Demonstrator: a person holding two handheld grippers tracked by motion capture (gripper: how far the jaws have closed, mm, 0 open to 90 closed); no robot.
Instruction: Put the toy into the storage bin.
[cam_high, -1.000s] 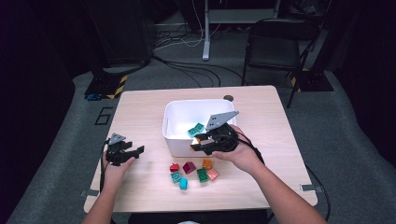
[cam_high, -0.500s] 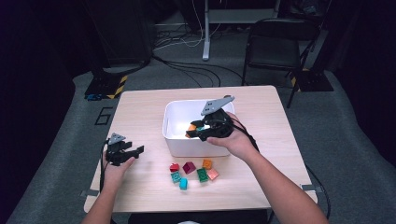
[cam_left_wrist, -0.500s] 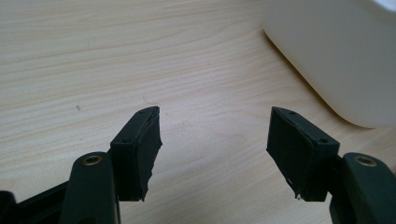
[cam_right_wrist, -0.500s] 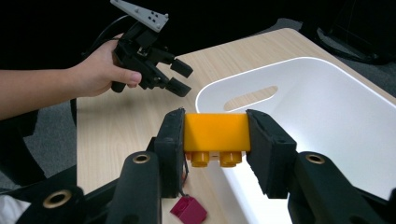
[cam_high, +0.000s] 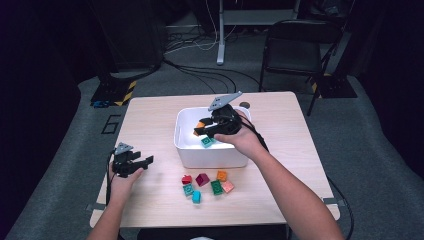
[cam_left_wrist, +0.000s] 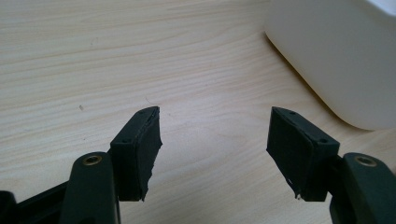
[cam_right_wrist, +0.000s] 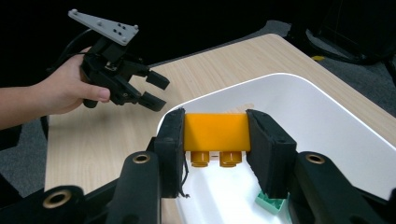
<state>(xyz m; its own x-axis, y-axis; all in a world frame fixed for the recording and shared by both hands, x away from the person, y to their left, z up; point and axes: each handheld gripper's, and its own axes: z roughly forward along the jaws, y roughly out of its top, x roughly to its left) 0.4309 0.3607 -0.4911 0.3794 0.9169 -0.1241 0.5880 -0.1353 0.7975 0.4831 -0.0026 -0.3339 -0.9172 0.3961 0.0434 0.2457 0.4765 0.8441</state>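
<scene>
The right claw (cam_high: 200, 128) is held above the white tub (cam_high: 186, 150), inside its rim, and an orange brick (cam_right_wrist: 215, 132) is clamped between the two pads, studs turned downward. Under the claw the white bottom of the tub is seen, with a green brick (cam_right_wrist: 270, 203) lying just below the right pad. The near wall of the tub is just beside the claw, while the far wall is well apart from it. The left claw (cam_high: 145, 162) is kept over bare table (cam_high: 150, 120), well apart, its jaws spread wide with nothing between them. A heap of small bricks (cam_high: 207, 182) lies in front of the tub.
</scene>
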